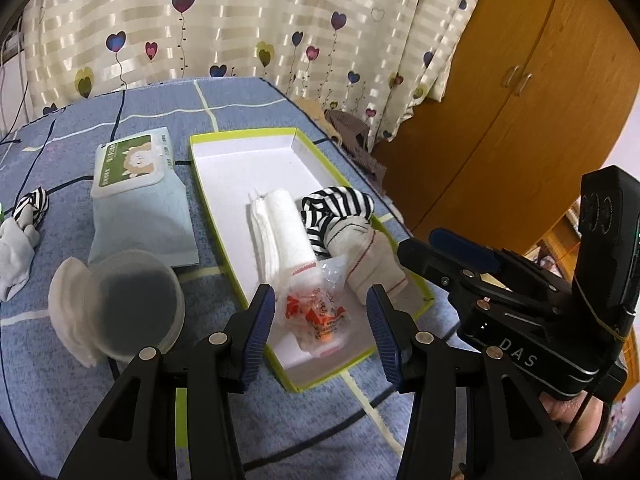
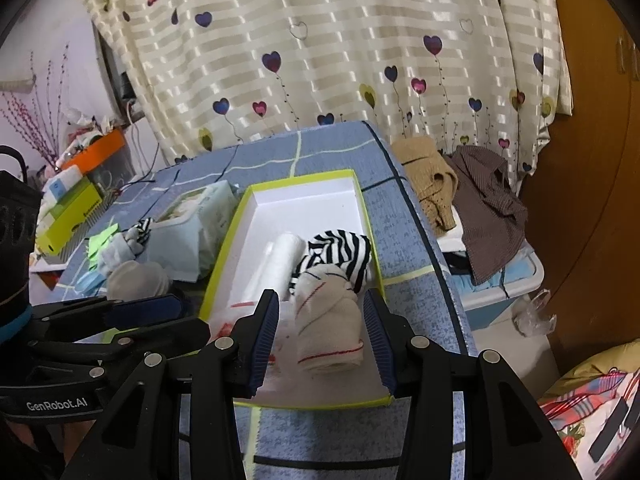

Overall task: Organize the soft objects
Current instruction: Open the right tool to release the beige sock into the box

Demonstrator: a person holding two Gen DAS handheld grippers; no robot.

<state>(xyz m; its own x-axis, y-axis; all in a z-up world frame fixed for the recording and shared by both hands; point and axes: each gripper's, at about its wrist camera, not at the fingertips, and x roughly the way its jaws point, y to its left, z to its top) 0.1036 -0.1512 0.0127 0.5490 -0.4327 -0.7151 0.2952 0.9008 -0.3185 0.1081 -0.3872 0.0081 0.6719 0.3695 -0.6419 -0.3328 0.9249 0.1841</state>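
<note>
A white box with a green rim (image 1: 248,168) (image 2: 304,208) lies on the blue checked cloth. It holds a rolled white towel (image 1: 288,232) (image 2: 276,264), a black-and-white striped sock (image 1: 336,208) (image 2: 340,252), a rolled pale sock with red lines (image 1: 372,268) (image 2: 328,328) and a clear bag of orange pieces (image 1: 320,316). My left gripper (image 1: 322,332) (image 2: 192,316) hovers open over the bag, pads apart from it. My right gripper (image 2: 322,340) (image 1: 418,242) stands open just above the pale sock, which lies in the box.
Left of the box are a wet-wipes pack (image 1: 132,168), a round tub of cotton pads (image 1: 132,304), and loose socks (image 1: 24,232). A heart-print curtain hangs behind. A wooden wardrobe (image 1: 520,100) and a bin piled with clothes (image 2: 480,200) stand beyond the right edge.
</note>
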